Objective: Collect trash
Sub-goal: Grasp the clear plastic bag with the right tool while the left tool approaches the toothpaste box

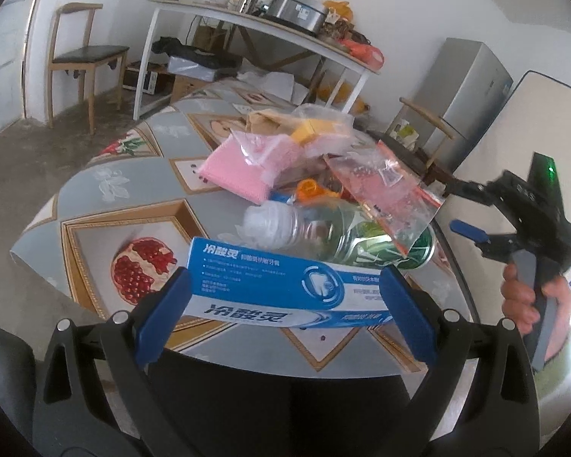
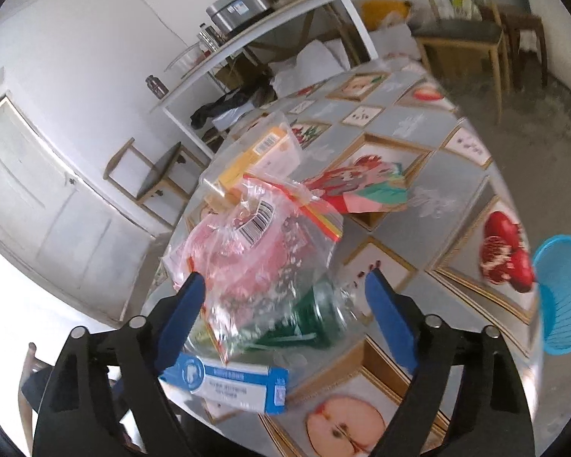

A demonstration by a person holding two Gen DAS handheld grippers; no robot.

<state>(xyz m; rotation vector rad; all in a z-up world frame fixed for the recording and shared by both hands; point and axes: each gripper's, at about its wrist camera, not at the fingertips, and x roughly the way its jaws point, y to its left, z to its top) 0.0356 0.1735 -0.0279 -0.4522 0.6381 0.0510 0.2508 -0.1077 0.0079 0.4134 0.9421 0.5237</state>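
Toothpaste box [image 1: 285, 289], blue and white with Chinese lettering, lies crosswise between the blue pads of the left gripper [image 1: 285, 320], each pad pressed against one end of it, at the near edge of the surface [image 1: 106, 205]. Just behind the box, a pile of rubbish sits on the fruit-patterned cloth: a clear plastic bottle [image 1: 323, 236] with a green label on its side, a crumpled clear zip bag [image 1: 388, 194] with a red-and-yellow strip draped over it, a pink packet [image 1: 240, 163] in plastic, and a yellow carton [image 1: 312, 129] inside another clear bag further back. In the right wrist view the right gripper [image 2: 285, 301] hangs over the same pile with its pads spread wide, the zip bag lying between them; whether either pad touches the bag cannot be told. The left wrist view shows this gripper from the side, held by a hand [image 1: 529, 297] off the surface's right edge. A blue plastic basket [image 2: 563, 293] stands on the floor beside the surface. Beyond, a white side table [image 1: 255, 26] carries a metal pot [image 1: 297, 9], with a wooden chair [image 1: 83, 57] by the wall and a grey fridge [image 1: 464, 99].
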